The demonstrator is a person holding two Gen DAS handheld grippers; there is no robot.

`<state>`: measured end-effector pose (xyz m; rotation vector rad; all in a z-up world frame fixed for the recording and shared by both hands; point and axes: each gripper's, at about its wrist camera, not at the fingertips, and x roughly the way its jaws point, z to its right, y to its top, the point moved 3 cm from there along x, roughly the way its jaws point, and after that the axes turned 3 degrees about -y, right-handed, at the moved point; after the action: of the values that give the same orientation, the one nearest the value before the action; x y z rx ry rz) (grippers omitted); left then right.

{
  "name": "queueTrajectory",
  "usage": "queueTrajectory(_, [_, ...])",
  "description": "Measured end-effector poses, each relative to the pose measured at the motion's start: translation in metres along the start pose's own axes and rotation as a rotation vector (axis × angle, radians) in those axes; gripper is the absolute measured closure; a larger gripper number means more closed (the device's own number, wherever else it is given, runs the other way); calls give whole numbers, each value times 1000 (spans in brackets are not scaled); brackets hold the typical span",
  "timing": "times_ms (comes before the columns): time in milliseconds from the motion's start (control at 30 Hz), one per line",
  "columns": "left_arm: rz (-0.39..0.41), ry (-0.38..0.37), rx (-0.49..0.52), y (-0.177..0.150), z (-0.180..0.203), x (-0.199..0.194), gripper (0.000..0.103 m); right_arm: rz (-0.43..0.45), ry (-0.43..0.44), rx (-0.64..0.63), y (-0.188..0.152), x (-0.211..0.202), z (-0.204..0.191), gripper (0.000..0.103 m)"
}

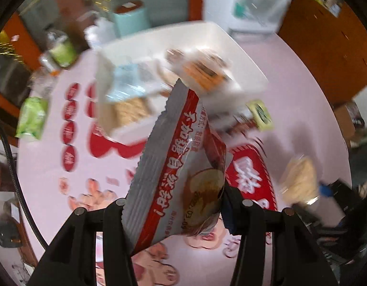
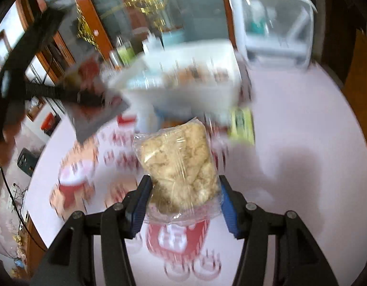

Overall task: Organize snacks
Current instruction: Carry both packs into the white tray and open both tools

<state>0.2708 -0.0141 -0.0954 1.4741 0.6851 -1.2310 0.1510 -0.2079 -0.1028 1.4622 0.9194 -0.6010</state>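
Two hand-held grippers, both loaded, both off the tabletop (image 1: 290,76). Left hand-held gripper (image 1: 173,214): jaws clamped on a red-and-white snack packet (image 1: 173,166), gripped at its lower end, serrated seal edge showing on the left side, packet tilted up toward the white bin (image 1: 243,54). Right hand-held gripper (image 2: 183,197): blue pads pinching a clear bag of beige puffed snack (image 2: 181,166) by its lower half, bag upright between the fingers (image 2: 138,205).

White bin sits toward the far edge of the tabletop; inside it a pale blue packet (image 1: 133,81), a beige cracker-type pack (image 1: 131,112) and an orange-and-white packet (image 1: 202,71), details blurred. Small yellow-green packet (image 1: 259,114) lies on the tabletop just beside the bin's near-right corner. Green packet (image 1: 32,118) at the left edge, bottle with green label (image 1: 61,50) near the far-left edge. Clear lidded container (image 1: 259,4) beyond the bin. Tabletop cover is pink with red print. Heavy motion blur in both views.
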Motion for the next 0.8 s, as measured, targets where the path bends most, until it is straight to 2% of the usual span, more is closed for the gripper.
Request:
queueTrajectory(133, [70,38,-24,26,-30,-21,54,94,-4,-21,81,-13,-10,48])
queueTrajectory(233, [131,65,-26,60,-45,-39,54,150,-30,-10,131,-18,-13,48])
queueTrajectory(400, [213,96,-27,111,-61,-48,54,211,-46,76,199,-9,-10,47])
queueTrajectory(500, [221,97,-52,136,-70,-36,54,205,-57,105,220,8,-8,46])
queueTrajectory(567, [205,88,-59,144,-73,-22,48,167,-76,120,230,31,-7,45])
queueTrajectory(633, [182,54,-59,150,-73,-3,17,105,-97,131,232,56,-4,45])
queueTrajectory(667, [177,39,-61,152,-73,6,12,66,-114,134,232,70,-3,44])
queueTrajectory(733, [165,31,-69,149,-73,20,11,42,-137,123,229,84,-2,42])
queueTrajectory(800, [135,21,-87,147,-74,34,11,58,-149,102,227,88,-2,30])
